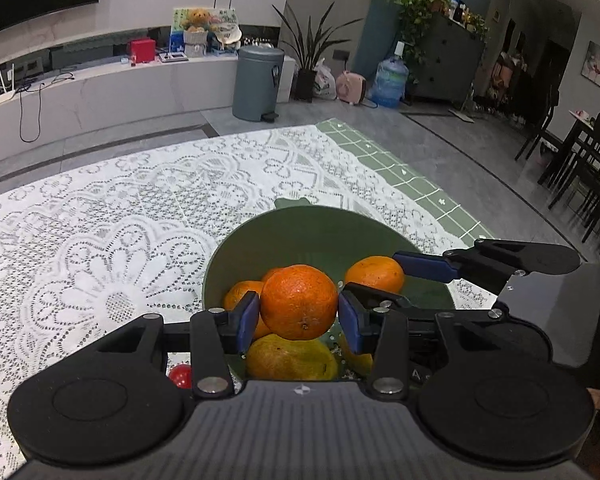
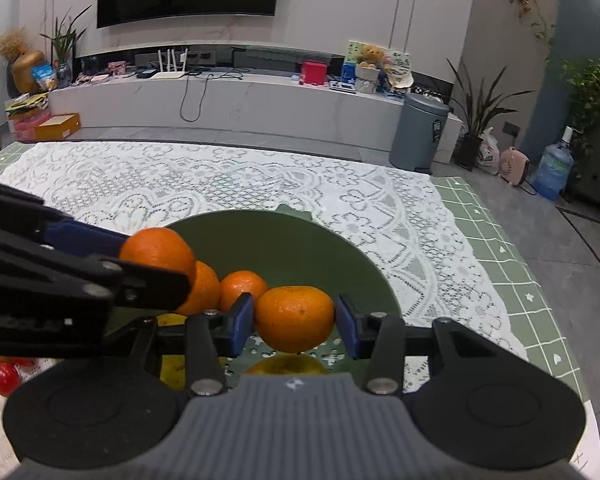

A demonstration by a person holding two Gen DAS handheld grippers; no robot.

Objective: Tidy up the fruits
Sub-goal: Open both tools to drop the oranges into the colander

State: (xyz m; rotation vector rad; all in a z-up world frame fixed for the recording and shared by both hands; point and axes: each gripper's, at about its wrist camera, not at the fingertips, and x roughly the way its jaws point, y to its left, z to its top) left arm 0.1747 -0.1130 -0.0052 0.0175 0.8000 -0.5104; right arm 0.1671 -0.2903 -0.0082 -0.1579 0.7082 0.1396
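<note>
Each gripper, left (image 1: pixel 298 316) and right (image 2: pixel 295 320), is clamped partway on an orange (image 1: pixel 299 300) (image 2: pixel 295 318) above the bowl (image 1: pixel 300 224), pads across its middle; light, soft-skinned, likely bruising if squeezed

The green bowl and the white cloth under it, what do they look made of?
The green bowl looks like matte plastic, possibly glazed ceramic: smooth, even colour, dull sheen. The white cloth looks like lace fabric: openwork flower patterns with holes showing through.
</note>
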